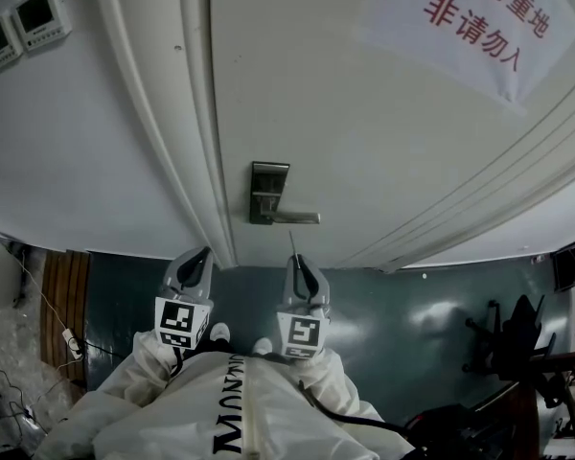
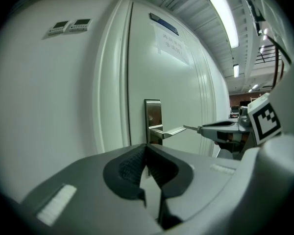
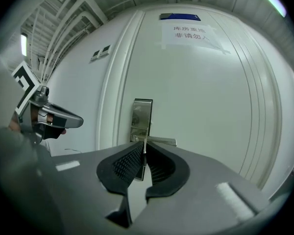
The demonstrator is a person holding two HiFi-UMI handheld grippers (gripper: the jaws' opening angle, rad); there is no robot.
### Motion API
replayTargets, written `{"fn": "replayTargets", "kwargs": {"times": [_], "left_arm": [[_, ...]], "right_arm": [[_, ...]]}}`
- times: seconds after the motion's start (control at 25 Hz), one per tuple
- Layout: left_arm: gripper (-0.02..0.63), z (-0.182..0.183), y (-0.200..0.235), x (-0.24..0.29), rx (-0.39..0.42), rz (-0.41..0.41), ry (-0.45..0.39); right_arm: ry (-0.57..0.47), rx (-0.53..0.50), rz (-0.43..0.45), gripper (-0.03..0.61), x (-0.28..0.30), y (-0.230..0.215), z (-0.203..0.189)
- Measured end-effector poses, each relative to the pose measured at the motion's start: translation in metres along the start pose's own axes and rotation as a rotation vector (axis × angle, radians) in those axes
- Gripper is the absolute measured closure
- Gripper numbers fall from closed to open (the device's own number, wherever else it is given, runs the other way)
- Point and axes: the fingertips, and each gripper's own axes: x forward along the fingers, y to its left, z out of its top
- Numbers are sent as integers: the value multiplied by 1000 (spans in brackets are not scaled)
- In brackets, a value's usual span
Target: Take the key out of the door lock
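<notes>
A steel lock plate (image 1: 268,192) with a lever handle (image 1: 299,218) sits on the white door (image 1: 383,142). My right gripper (image 1: 297,260) hangs just below the handle, shut on a thin metal key (image 1: 291,244) that sticks out past its tips, apart from the plate. In the right gripper view the key (image 3: 145,150) stands edge-on between the pads, in line with the lock plate (image 3: 141,114). The left gripper view shows the key (image 2: 190,128) beside the handle (image 2: 171,130). My left gripper (image 1: 203,255) is by the door frame, shut with nothing in it.
A paper sign (image 1: 470,17) with red characters hangs high on the door. Two small wall panels (image 1: 24,22) are mounted left of the door frame (image 1: 187,132). Cables (image 1: 67,338) lie on the floor at left, and dark equipment (image 1: 517,343) stands at right.
</notes>
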Motion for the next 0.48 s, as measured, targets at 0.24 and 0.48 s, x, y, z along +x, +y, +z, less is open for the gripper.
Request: {"fn": "replayTargets", "kwargs": {"times": [0.24, 0.48], "left_arm": [[614, -1, -13, -17, 3, 53, 18], [614, -10, -30, -31, 4, 74, 41]], "right_arm": [[-28, 27, 51, 555, -14, -3, 2], [-38, 57, 69, 555, -34, -8, -2]]}}
